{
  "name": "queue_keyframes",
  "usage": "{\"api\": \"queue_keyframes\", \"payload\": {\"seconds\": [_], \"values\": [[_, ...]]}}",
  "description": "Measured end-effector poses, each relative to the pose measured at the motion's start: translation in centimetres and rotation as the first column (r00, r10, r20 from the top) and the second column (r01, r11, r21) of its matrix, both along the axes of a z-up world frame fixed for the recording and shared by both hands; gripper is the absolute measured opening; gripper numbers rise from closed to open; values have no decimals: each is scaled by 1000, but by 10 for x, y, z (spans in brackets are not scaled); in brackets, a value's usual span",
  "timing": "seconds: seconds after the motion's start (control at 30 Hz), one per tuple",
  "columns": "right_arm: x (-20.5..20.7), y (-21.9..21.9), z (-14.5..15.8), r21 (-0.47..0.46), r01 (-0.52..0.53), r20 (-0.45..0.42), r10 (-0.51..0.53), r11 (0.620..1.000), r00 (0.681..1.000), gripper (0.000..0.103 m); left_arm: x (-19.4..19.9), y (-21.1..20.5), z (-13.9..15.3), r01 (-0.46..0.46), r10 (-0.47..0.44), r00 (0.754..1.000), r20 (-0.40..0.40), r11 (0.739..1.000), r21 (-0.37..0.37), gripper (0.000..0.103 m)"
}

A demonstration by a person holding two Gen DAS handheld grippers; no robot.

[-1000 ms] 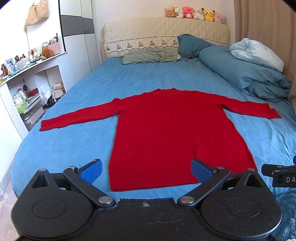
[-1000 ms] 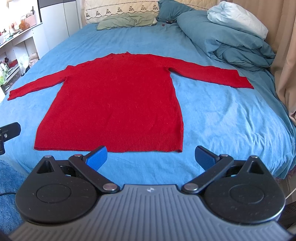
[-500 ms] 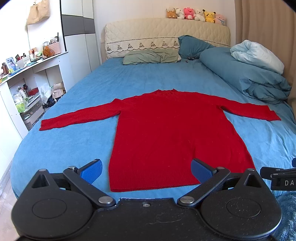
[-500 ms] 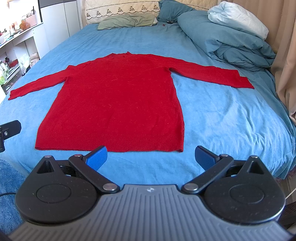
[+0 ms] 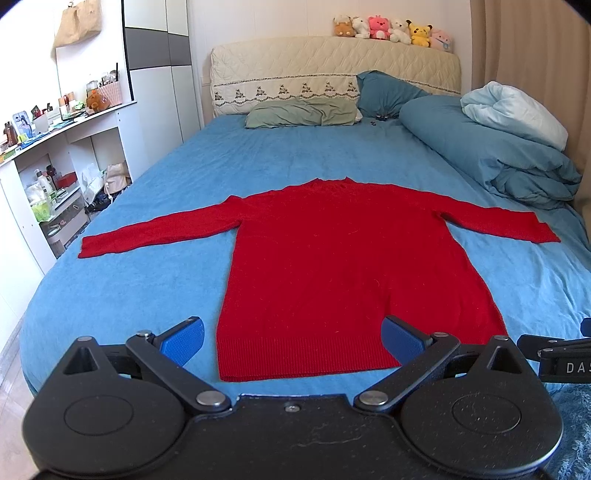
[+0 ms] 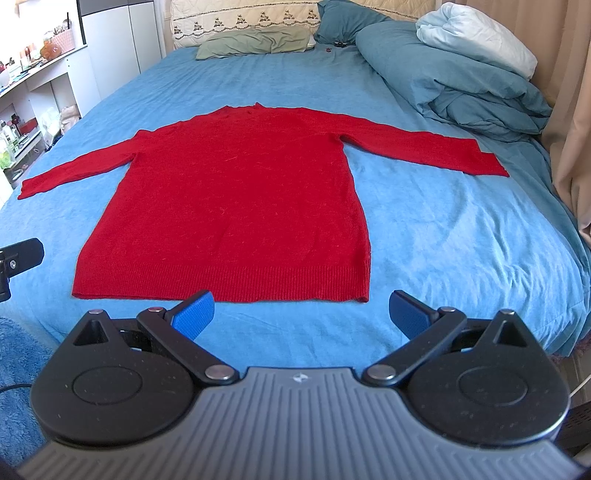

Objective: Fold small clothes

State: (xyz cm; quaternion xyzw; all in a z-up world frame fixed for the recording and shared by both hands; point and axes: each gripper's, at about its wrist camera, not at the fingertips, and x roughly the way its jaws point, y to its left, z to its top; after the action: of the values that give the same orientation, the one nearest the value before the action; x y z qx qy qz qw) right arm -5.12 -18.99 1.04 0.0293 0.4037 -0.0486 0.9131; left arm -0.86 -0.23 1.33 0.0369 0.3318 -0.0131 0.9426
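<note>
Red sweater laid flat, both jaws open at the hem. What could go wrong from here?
1. The red sweater is fuzzy knit; a pinch at the hem may also catch the blue sheet beneath.
2. Its sleeves spread wide, the right cuff reaching toward the piled duvet; it could drag or snag there during folding.
3. The left gripper and right gripper sit close and could collide.

A bed with a blue sheet. At its head, a cream quilted headboard topped by a row of plush toys, a green pillow, and a bunched blue duvet. White cluttered shelves stand alongside.
</note>
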Motion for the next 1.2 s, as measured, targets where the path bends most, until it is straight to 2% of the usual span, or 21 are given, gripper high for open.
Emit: {"api": "queue_keyframes", "payload": {"seconds": [0.6, 0.83, 1.03, 1.2], "values": [[-1, 8, 1, -3, -3, 9, 3, 1000, 1000, 103, -2, 2, 2, -5, 5, 1000, 7, 1000, -8, 103], [-5, 3, 10, 2, 9, 31, -10, 1000, 999, 103, -5, 3, 9, 3, -2, 1000, 25, 1000, -30, 103], [-7, -6, 32, -6, 47, 82, -47, 999, 996, 103, 0, 0, 27, 17, -14, 998, 61, 999, -47, 103], [7, -35, 55, 2, 89, 136, -88, 996, 987, 103, 24, -10, 56, 23, -15, 991, 132, 998, -54, 103]]}}
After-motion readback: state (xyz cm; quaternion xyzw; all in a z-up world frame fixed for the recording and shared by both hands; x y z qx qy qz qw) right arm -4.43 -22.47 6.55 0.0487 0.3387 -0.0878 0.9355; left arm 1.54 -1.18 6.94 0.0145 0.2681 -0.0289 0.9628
